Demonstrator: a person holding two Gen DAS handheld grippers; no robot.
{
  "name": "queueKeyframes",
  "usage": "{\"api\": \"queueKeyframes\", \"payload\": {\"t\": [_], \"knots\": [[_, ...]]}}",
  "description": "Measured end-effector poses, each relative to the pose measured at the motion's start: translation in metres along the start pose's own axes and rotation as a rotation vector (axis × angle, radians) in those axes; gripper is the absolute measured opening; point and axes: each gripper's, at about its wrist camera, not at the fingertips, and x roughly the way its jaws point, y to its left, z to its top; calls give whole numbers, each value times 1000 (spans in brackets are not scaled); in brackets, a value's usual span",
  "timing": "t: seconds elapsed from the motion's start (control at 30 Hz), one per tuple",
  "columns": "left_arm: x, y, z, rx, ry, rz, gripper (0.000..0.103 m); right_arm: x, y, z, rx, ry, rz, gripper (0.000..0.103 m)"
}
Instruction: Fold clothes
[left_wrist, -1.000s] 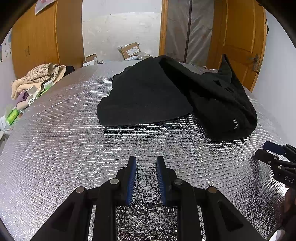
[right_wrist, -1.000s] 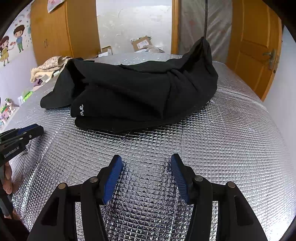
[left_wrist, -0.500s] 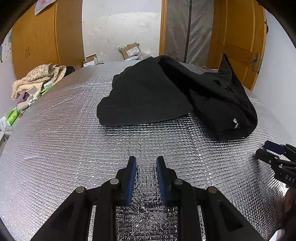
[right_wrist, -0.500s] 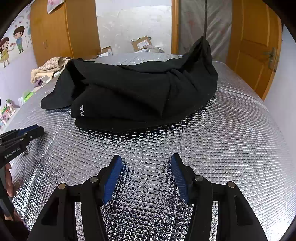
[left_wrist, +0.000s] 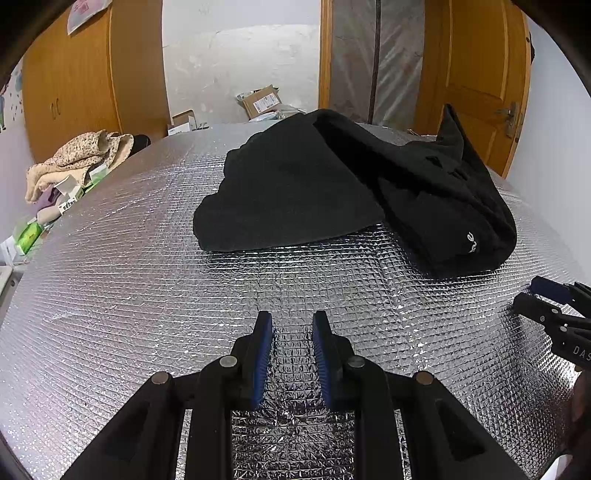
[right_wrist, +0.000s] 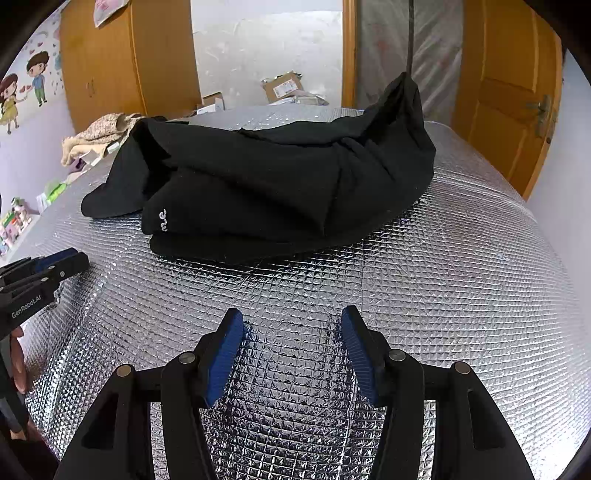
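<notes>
A black garment (left_wrist: 332, 184) lies crumpled on the silver quilted surface (left_wrist: 110, 288), with a small white logo on its near fold. In the right wrist view the same garment (right_wrist: 266, 188) bunches up, one corner standing high at the back. My left gripper (left_wrist: 291, 325) hovers over bare foil short of the garment, its blue pads a narrow gap apart with nothing between them. My right gripper (right_wrist: 291, 328) stands wide open over the foil, also short of the cloth and empty. Each gripper shows at the edge of the other's view.
A beige floral cloth (left_wrist: 77, 158) and small boxes lie off the surface's left edge. Cardboard boxes (left_wrist: 258, 101) sit on the floor behind. Wooden wardrobes (left_wrist: 85, 74) and a wooden door (left_wrist: 480, 74) line the back. The silver surface (right_wrist: 461, 277) spreads to the right.
</notes>
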Motion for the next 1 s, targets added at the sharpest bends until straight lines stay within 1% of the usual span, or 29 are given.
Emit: {"api": "queueKeyframes", "payload": {"t": [1.0], "knots": [[3, 7, -2, -21, -2, -24, 23, 0, 1, -1, 4, 0, 3, 58]]}}
